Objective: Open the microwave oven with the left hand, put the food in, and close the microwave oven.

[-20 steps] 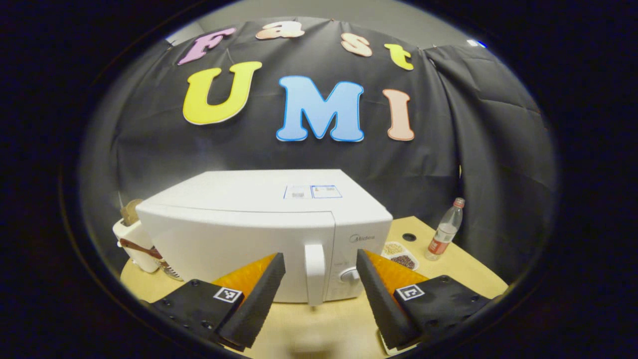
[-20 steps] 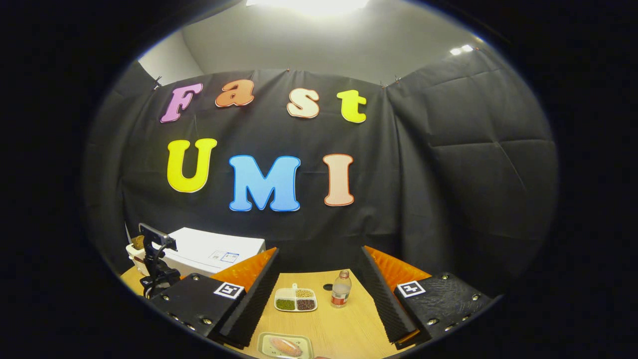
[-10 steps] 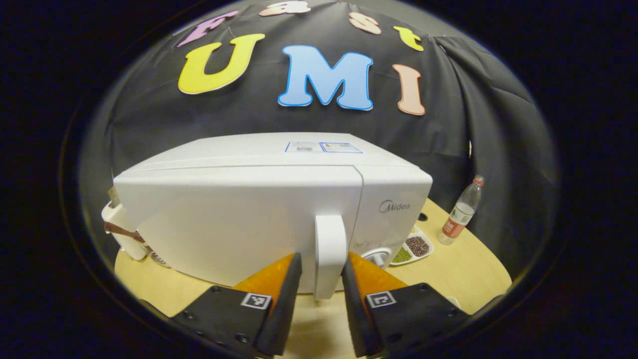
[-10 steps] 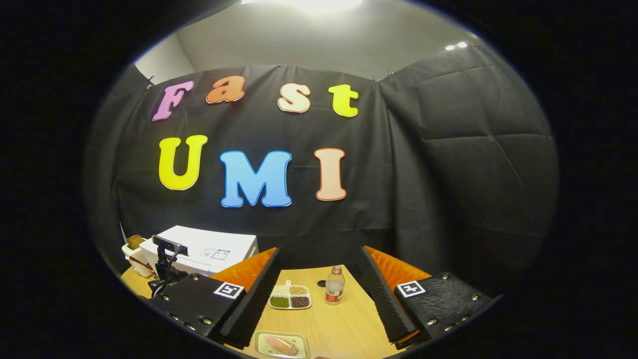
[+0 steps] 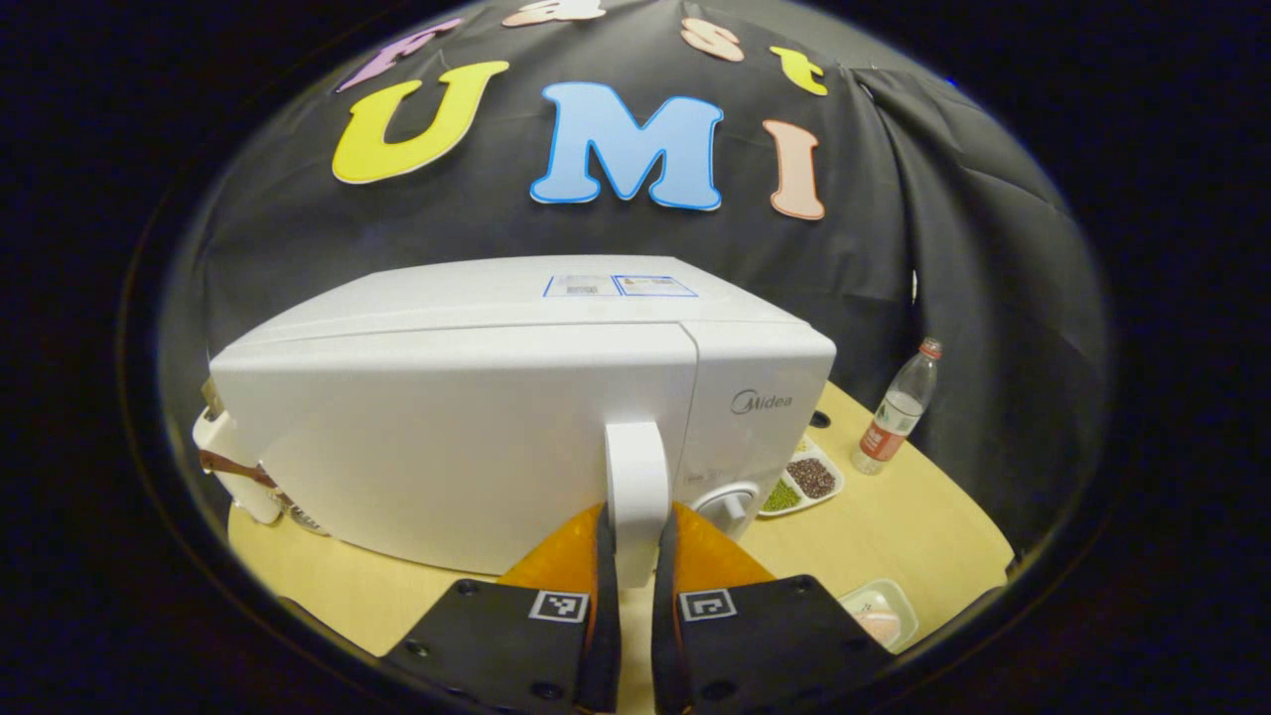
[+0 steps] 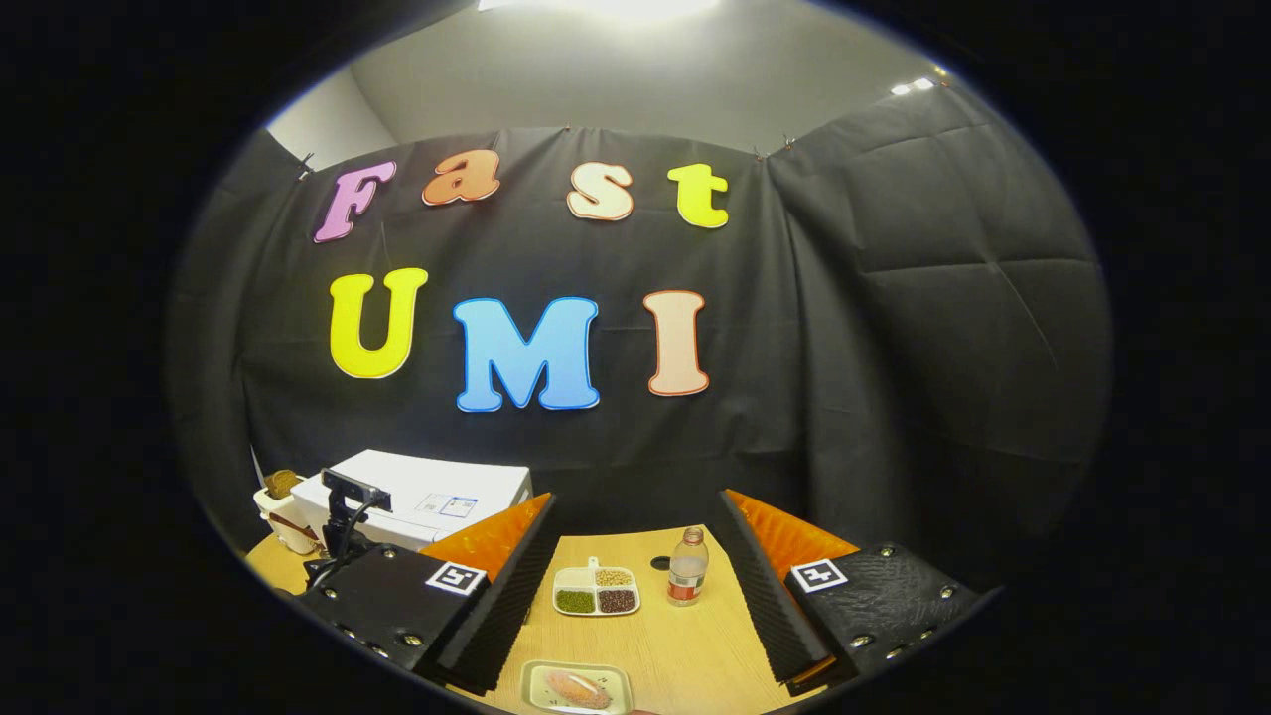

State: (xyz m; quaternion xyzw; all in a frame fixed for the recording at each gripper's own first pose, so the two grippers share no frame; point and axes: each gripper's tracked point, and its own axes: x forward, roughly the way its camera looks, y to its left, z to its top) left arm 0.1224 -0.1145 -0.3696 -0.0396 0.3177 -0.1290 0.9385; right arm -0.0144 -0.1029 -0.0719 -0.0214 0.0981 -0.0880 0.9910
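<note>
A white microwave oven (image 5: 477, 417) stands on the wooden table (image 5: 923, 516), door shut. In the left gripper view my left gripper (image 5: 633, 556) is shut on the door's upright white handle (image 5: 635, 487), one finger on each side of its lower end. The food, a pinkish piece on a small pale tray (image 6: 578, 687), lies at the table's near edge in the right gripper view, and the food tray (image 5: 879, 616) also lies low right in the left gripper view. My right gripper (image 6: 635, 566) hangs open above the table, nothing between its fingers. The microwave oven (image 6: 437, 497) sits far left there.
A divided dish of beans (image 6: 596, 592) and a plastic bottle with a red label (image 6: 685, 568) stand mid-table. A pale toaster-like box (image 5: 233, 462) sits left of the microwave. The left gripper's camera mount (image 6: 343, 516) rises in front of the oven.
My left gripper moved in toward the microwave and its fingers closed from wide apart onto the door handle. The right gripper stayed open and barely shifted.
</note>
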